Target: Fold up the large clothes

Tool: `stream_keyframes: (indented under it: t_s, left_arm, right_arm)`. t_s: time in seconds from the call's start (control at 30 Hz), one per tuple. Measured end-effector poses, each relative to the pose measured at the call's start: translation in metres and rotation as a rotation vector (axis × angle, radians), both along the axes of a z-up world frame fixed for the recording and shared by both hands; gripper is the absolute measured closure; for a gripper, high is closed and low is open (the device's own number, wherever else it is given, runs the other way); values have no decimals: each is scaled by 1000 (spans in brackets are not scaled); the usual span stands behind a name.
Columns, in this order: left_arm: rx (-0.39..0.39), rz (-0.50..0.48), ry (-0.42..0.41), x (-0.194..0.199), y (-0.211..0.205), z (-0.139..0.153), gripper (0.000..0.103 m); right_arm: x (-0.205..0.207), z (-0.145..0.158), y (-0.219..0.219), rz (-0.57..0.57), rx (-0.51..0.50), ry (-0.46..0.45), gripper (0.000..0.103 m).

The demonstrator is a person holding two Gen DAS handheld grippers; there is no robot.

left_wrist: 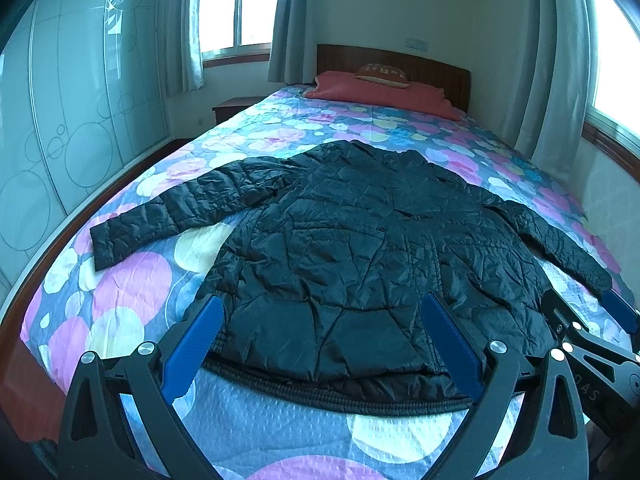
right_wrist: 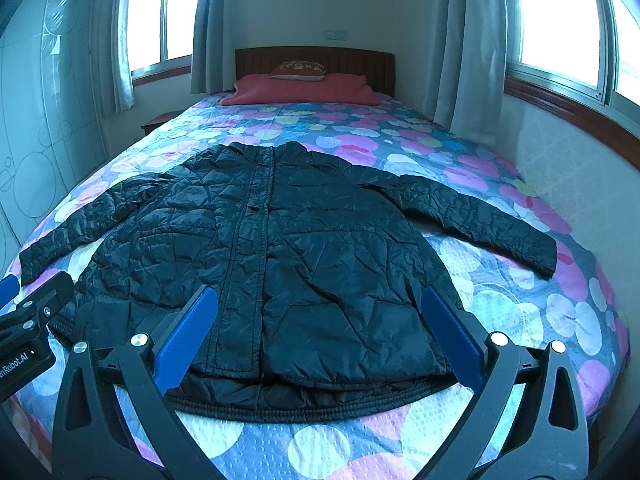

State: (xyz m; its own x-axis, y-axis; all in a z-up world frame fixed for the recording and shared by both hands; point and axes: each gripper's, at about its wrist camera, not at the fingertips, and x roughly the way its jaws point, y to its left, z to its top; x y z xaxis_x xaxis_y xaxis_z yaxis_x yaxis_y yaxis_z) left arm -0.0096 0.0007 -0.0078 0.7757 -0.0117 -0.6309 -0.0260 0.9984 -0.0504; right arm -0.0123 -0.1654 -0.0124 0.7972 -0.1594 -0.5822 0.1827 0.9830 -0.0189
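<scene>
The left gripper (left_wrist: pixel 320 340) is seen with its blue-padded jaws spread wide and nothing held between them, poised just above the hem of a black quilted jacket (left_wrist: pixel 360 240) at the foot of a bed (left_wrist: pixel 132 292). The right gripper (right_wrist: pixel 332 336) is likewise released, its jaws parted over the same hem, with the jacket's zipper line (right_wrist: pixel 256 240) framed just inside its left finger. In the left wrist view the right gripper is glimpsed at 4 o'clock, by the cuff of the nearer sleeve; in the right wrist view the left gripper is glimpsed at 9 o'clock, near the opposite cuff. The jacket is laid flat and front up on the lower half of the bed, collar toward 12 o'clock, both sleeves spread outward toward 9 and 3 o'clock. It is set on a bedspread printed with pink, white and blue circles. At 12 o'clock a red pillow (right_wrist: pixel 300 88) is seen against a dark wooden headboard (right_wrist: pixel 352 64), with a smaller cushion (right_wrist: pixel 300 69) on top of it. Curtained windows (right_wrist: pixel 160 16) are visible at 11 and 2 o'clock, and a pale wardrobe (left_wrist: pixel 80 100) with circle patterns is shown at 9 o'clock.
</scene>
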Motion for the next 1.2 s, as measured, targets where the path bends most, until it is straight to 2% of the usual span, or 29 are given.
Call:
stream_keyframes:
  t_s: [0.87,1.2]
  left_arm:
    - [2,1,6,0,-1,-1,5]
    - [-16,-2,28,4,0,-13,5]
  right_arm:
    - [3,-4,4,6,-3,13,2]
    - [5,-8,1,1,7,26,2]
